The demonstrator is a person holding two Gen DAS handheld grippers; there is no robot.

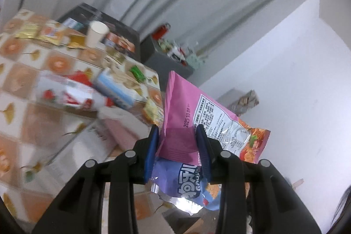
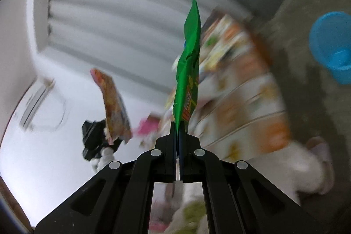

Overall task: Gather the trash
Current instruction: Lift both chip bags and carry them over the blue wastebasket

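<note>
My left gripper (image 1: pixel 177 131) is shut on a pink snack bag (image 1: pixel 197 115), lifted off the table, with a purple bag (image 1: pixel 186 188) bunched below it between the fingers. My right gripper (image 2: pixel 178 124) is shut on a green wrapper (image 2: pixel 188 63) that stands up edge-on in the air. The left gripper with its bag (image 2: pixel 114 102) shows at the left of the right wrist view. More wrappers and a white paper cup (image 1: pixel 96 33) lie on the patterned table (image 1: pixel 19 71). The view is motion-blurred.
A grey bin (image 1: pixel 171 58) full of trash stands beyond the table by the white wall. A dark box (image 1: pixel 105 21) sits behind the table. A blue plastic tub (image 2: pixel 331 45) stands on the grey floor at the right.
</note>
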